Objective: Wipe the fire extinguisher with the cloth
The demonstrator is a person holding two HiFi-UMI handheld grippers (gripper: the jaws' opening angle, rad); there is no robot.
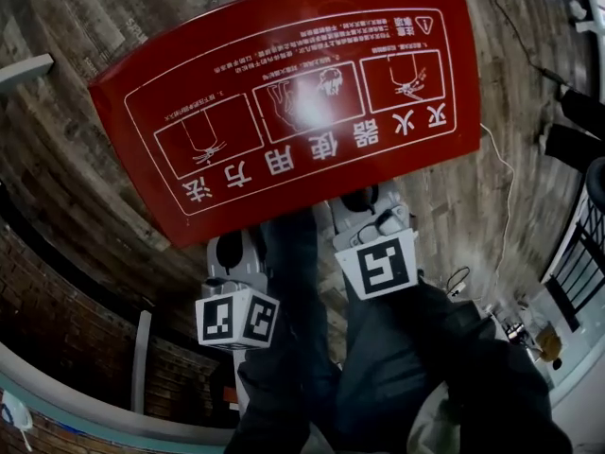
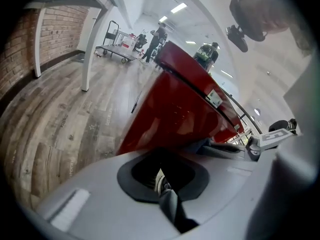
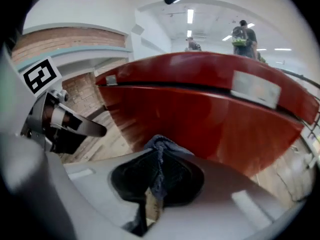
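Right gripper view: squeezes blue cloth (image 3: 162,143) tight in right tool (image 3: 158,156) and left tool (image 2: 161,176), held beside red box (image 3: 200,109) for wiping.

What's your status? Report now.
Status: left gripper and right gripper both shut on the cloth. The red extinguisher cabinet directly ahead; contact unclear. No obstruction seen.
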